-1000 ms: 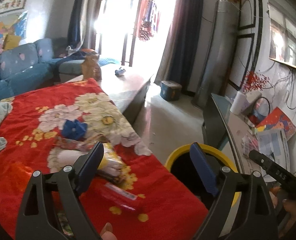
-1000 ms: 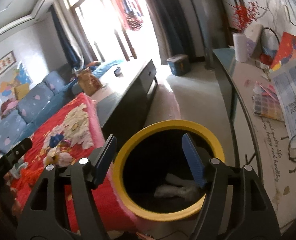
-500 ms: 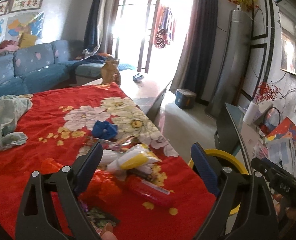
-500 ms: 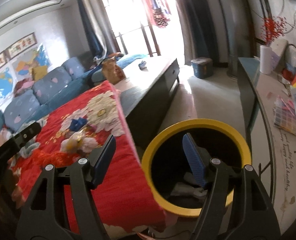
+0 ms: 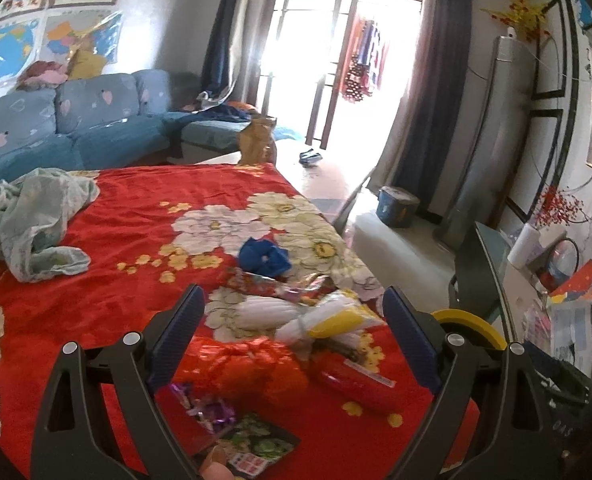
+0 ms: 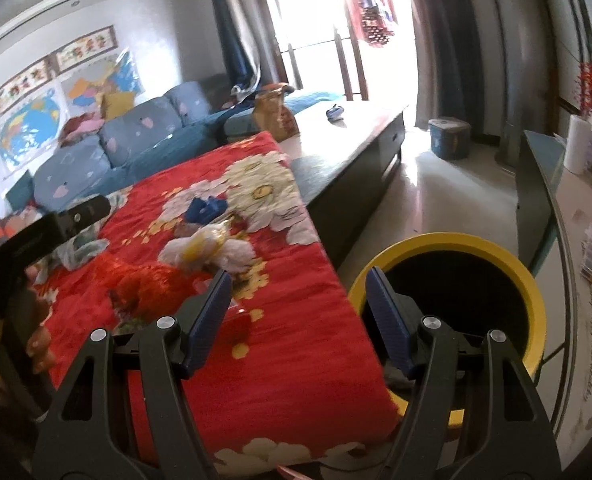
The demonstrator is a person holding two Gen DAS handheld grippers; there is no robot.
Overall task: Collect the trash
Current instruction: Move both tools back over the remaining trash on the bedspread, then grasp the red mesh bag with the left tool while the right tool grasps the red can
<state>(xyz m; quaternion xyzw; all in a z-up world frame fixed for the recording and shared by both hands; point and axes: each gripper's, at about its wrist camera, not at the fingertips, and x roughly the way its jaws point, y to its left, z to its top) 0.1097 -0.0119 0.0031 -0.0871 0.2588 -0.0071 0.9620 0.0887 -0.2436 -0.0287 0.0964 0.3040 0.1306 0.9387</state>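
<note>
Trash lies on a red flowered cloth (image 5: 136,220): a crumpled orange-red wrapper (image 5: 252,368), a white and yellow bag (image 5: 327,320), a red tube (image 5: 355,380), a blue scrap (image 5: 264,260), and small packets (image 5: 252,444) near the front. My left gripper (image 5: 294,344) is open and empty, above the orange-red wrapper. My right gripper (image 6: 297,312) is open and empty, over the cloth's edge beside the yellow-rimmed bin (image 6: 527,280). The bin's rim also shows in the left wrist view (image 5: 471,320). The wrapper (image 6: 144,280) and the bag (image 6: 204,248) show in the right wrist view.
A pale green cloth (image 5: 32,216) lies at the table's left. A blue sofa (image 5: 76,128) stands behind. A brown paper bag (image 5: 258,140) stands on the bare tabletop beyond. A side desk (image 6: 587,248) with papers runs along the right, past the bin.
Both grippers have swung left, away from the bin and over the cloth. The trash pile now sits between the left fingers. The bin has shifted to the right in both views.
</note>
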